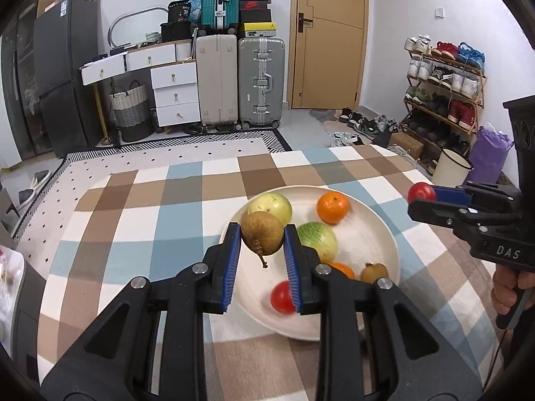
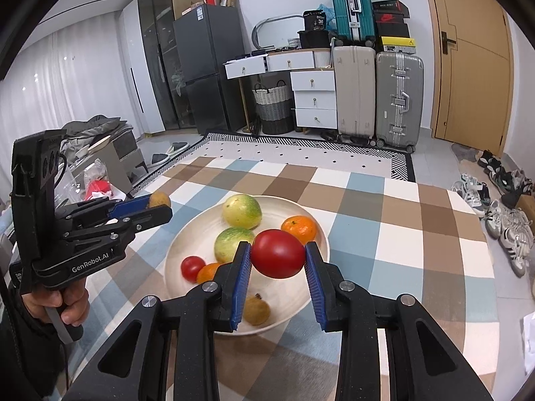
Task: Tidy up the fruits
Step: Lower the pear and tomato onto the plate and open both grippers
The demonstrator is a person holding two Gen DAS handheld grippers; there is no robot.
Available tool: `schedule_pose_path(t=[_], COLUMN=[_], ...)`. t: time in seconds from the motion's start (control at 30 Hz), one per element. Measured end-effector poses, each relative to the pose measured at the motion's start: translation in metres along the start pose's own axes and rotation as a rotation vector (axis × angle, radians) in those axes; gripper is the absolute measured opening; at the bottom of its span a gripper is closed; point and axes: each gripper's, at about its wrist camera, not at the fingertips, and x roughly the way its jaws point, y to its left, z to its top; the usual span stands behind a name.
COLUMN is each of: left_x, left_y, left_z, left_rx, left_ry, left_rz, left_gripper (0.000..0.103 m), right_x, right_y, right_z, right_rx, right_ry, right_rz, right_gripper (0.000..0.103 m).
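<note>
Left wrist view: the left gripper (image 1: 262, 239) is clenched on a brown pear (image 1: 261, 233), held above the near-left rim of the cream plate (image 1: 384, 234). Right wrist view: the right gripper (image 2: 278, 257) grasps a large red tomato (image 2: 277, 254) over the plate's middle. Two green-yellow fruits (image 2: 241, 211), two mandarins (image 2: 298, 229), a small tomato (image 2: 193, 268) and another small brown fruit (image 2: 256, 309) lie on the plate, on the checked tablecloth (image 2: 401, 220).

Black tongs (image 1: 262, 237), blue ribbed pads (image 1: 234, 260), silver screws

The round cream plate (image 2: 314, 234) rests on the checked tablecloth (image 2: 401, 234). In it lie two yellow-green round fruits (image 2: 241, 211), behind a small red tomato (image 2: 193, 268).
</note>
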Motion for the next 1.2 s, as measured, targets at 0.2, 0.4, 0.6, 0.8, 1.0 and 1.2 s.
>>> schedule_pose_path(t=[0.2, 0.4, 0.6, 0.8, 1.0, 1.2], left_x=[0.025, 0.043, 0.057, 0.064, 0.063, 0.054], left_y=[0.004, 0.003, 0.005, 0.005, 0.008, 0.012], left_z=[0.003, -0.005, -0.011, -0.015, -0.016, -0.015], left_rx=[-0.017, -0.004, -0.010, -0.008, -0.019, -0.037], left_ry=[0.011, 0.044, 0.075, 0.093, 0.098, 0.103], left_rz=[-0.010, 0.001, 0.004, 0.002, 0.001, 0.008], left_gripper=[0.023, 0.023, 0.023, 0.023, 0.023, 0.065], right_x=[0.015, 0.034, 0.052, 0.060, 0.062, 0.054], right_y=[-0.010, -0.018, -0.015, -0.009, -0.006, -0.012], right_z=[0.002, -0.010, -0.016, -0.016, -0.013, -0.016], right_rx=[0.007, 0.057, 0.068, 0.064, 0.050, 0.070], right_ry=[0.017, 0.050, 0.065, 0.062, 0.046, 0.051], right_rz=[-0.009, -0.008, 0.000, -0.004, -0.030, -0.050], right_gripper=[0.033, 0.033, 0.033, 0.033, 0.034, 0.057])
